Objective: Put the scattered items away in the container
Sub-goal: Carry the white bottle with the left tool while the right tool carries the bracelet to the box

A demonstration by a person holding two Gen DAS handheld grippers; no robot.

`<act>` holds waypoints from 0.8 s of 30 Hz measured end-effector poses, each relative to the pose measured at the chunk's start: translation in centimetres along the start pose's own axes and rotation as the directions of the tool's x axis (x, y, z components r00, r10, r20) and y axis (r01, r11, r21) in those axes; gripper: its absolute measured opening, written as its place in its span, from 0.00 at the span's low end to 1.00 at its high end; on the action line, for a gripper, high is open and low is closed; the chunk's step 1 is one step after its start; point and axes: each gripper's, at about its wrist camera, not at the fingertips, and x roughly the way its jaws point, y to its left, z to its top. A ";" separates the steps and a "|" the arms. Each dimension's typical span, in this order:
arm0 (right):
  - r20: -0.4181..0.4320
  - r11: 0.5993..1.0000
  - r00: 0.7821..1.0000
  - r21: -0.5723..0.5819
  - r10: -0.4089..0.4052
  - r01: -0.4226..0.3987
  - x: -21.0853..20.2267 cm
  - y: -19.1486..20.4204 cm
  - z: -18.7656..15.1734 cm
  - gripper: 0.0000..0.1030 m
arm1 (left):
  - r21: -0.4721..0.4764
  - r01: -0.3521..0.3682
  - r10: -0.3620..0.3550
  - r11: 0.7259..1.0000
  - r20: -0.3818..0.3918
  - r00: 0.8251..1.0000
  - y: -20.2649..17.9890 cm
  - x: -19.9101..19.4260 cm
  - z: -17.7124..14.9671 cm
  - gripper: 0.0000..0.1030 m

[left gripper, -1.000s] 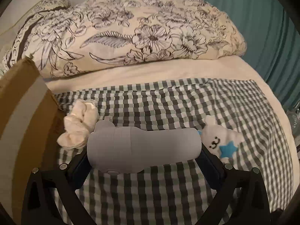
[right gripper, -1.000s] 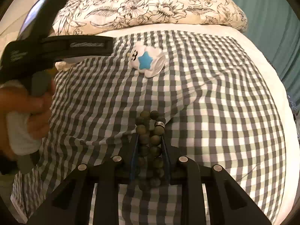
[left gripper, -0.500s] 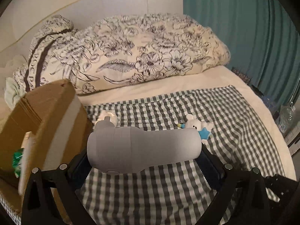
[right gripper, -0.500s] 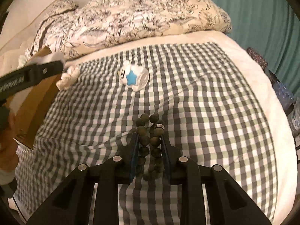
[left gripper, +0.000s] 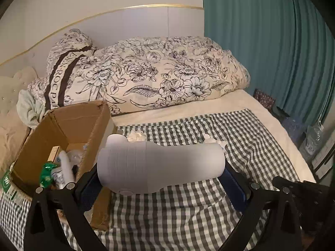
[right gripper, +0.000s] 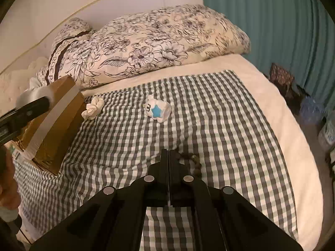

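My left gripper (left gripper: 161, 167) is shut on a grey rounded device (left gripper: 161, 164), held crosswise above the right wall of the open cardboard box (left gripper: 62, 121). The box holds several small items. My right gripper (right gripper: 168, 154) is shut, jaws pressed together with nothing visible between them. A dark bead bracelet (right gripper: 195, 164) shows just right of its right finger, partly hidden, and seems to lie on the checked cloth (right gripper: 219, 125). A cream scrunchie (right gripper: 93, 108) lies by the box (right gripper: 56, 129). A white cloud toy with a blue star (right gripper: 157, 109) lies mid-cloth.
A floral duvet (left gripper: 167, 77) is heaped across the head of the bed against the headboard. A teal curtain (left gripper: 272, 41) hangs on the right, with bags and bottles on the floor beside the bed. A person's hand (right gripper: 8, 188) holds the left tool at the left edge.
The left gripper rose and swung left with the grey device, bringing the box's inside into view. The right gripper lifted and its jaws shut together; the beads are no longer between them.
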 end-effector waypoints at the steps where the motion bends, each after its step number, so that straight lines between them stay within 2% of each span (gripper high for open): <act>1: -0.012 1.000 1.000 0.015 -0.001 0.002 0.5 -0.5 -0.1 0.00 | -0.001 0.000 0.000 1.000 0.005 1.000 0.3 -0.5 0.0 0.99; 3: -0.042 0.999 0.999 0.037 -0.026 0.028 1.8 -1.4 -0.5 0.01 | -0.001 -0.005 0.005 1.000 0.020 1.000 0.8 -1.4 0.0 0.99; 5: -0.068 0.997 0.996 0.046 -0.056 0.059 3.3 -1.9 -0.9 0.12 | -0.002 -0.008 0.008 1.000 0.036 0.999 1.4 -2.3 0.2 0.99; 7: -0.076 0.996 0.994 0.046 -0.076 0.080 4.4 -2.1 -1.4 0.50 | -0.004 -0.012 0.012 1.000 0.052 0.999 2.1 -3.2 0.5 0.99; 8: -0.080 0.996 0.994 0.044 -0.080 0.084 4.9 -2.1 -1.5 0.56 | -0.005 -0.016 0.016 1.000 0.060 0.998 2.6 -3.6 0.6 0.99; 12: -0.109 0.996 0.991 0.014 -0.082 0.084 6.6 -1.3 -1.9 0.58 | -0.021 -0.027 0.029 0.999 0.092 0.995 4.5 -5.1 1.1 0.99; 16: -0.134 0.994 0.986 -0.068 -0.096 0.088 8.1 0.2 -2.3 0.68 | -0.044 -0.040 0.044 0.998 0.111 0.993 6.7 -6.1 1.3 0.99; 21: -0.183 0.974 0.966 -0.168 -0.184 0.154 10.7 1.5 -3.3 0.74 | -0.075 -0.070 0.079 0.995 0.126 0.989 9.6 -7.1 1.6 0.99; 24: -0.160 0.967 0.966 -0.190 -0.203 0.172 11.2 1.6 -3.8 0.75 | -0.100 -0.090 0.103 0.991 0.132 0.986 11.6 -7.5 1.7 0.99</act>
